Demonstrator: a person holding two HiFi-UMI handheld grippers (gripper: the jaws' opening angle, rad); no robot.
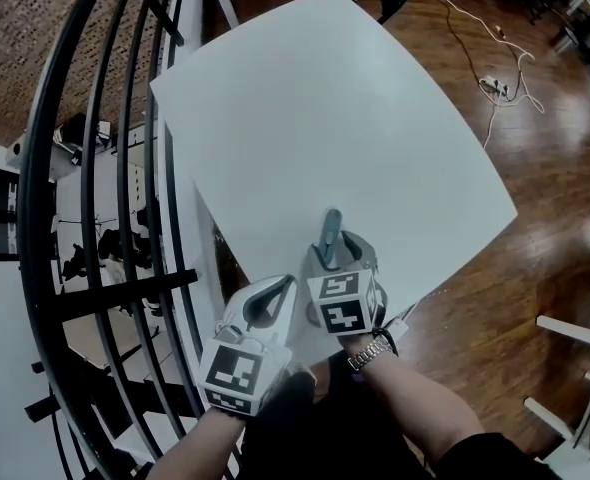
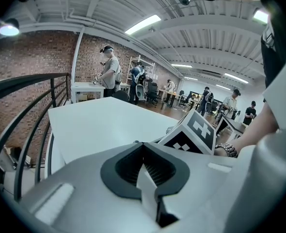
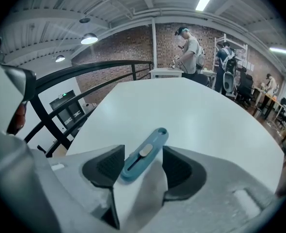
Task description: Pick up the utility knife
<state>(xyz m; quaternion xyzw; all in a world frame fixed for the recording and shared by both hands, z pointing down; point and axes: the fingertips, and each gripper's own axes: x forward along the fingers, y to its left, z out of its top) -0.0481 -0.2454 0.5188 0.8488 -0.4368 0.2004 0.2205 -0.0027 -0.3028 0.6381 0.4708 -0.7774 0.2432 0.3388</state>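
My right fingers are released and straddle the blue utility knife. It lies flat on the white worktop, lower centre of the frame, its long axis running between them toward the upper right. My left fingers are clenched on nothing, farther off.

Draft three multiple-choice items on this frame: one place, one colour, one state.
1. Where is the utility knife?
A) on the table, between the jaws of the right hand-held gripper
B) hanging off the table's edge
C) at the table's far end

2. What colour is the utility knife?
A) red
B) blue
C) black

3. How does the right hand-held gripper stand?
A) clamped on the utility knife
B) shut, nothing between
C) open, pads not pressing the utility knife

1 A: the right gripper view shows it lying there.
2 B: its body is blue.
3 C: the pads stand wide apart either side.
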